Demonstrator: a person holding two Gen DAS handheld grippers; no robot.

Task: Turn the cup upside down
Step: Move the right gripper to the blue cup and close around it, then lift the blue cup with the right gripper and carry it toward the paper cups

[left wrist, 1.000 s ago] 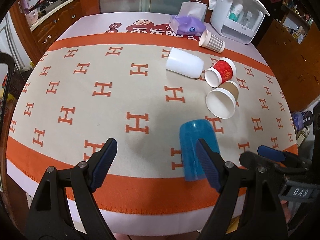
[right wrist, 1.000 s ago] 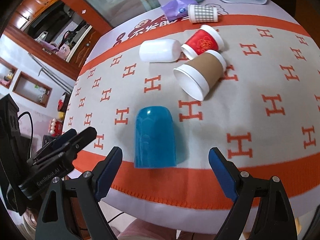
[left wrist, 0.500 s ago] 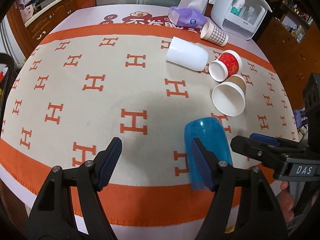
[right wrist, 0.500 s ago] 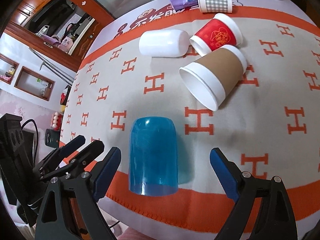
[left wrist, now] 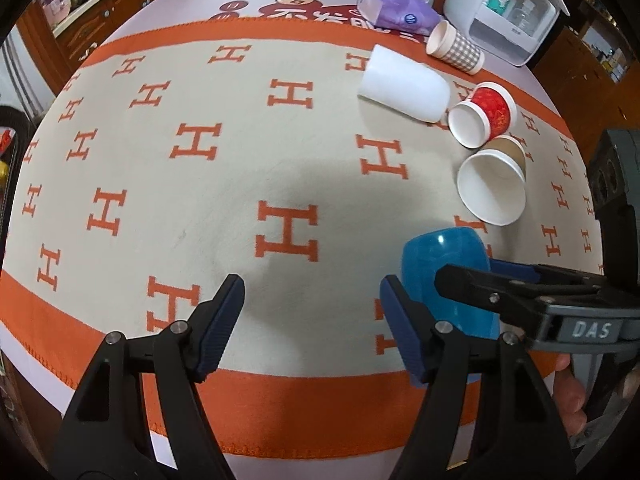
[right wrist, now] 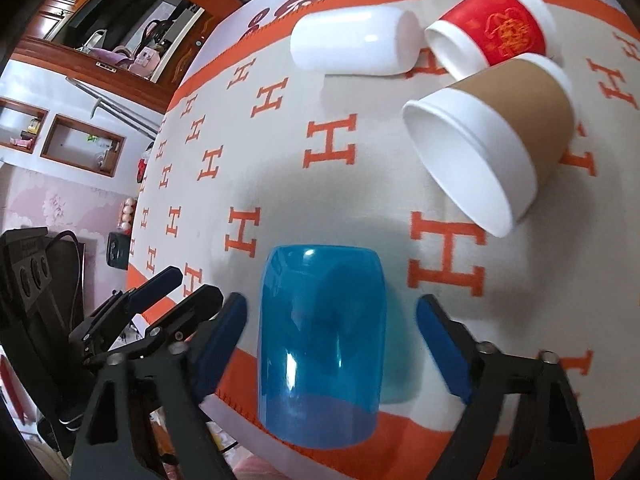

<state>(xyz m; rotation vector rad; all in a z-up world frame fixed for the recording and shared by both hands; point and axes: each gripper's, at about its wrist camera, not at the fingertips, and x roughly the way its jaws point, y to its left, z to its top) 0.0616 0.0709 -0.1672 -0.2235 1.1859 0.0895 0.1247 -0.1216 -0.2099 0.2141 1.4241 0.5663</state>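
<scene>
Left wrist view: left gripper (left wrist: 312,322) fingers apart over bare tablecloth (left wrist: 200,200), nothing between them. Cloth has orange "H" print; the red characters at far edge are cut off, unreadable. Blue cup (left wrist: 450,280) lies on its side near front edge, partly hidden behind the left gripper's right finger and the right gripper (left wrist: 504,280), whose body reads "DAS". Farther right lie a white cup (left wrist: 402,84), red cup (left wrist: 482,114), brown cup (left wrist: 492,184) and checked cup (left wrist: 454,48).

Right wrist view: right gripper (right wrist: 332,340) fingers apart, straddling blue cup (right wrist: 320,344), not touching. Cup's rim faces the camera; contact with cloth is hard to see.
</scene>
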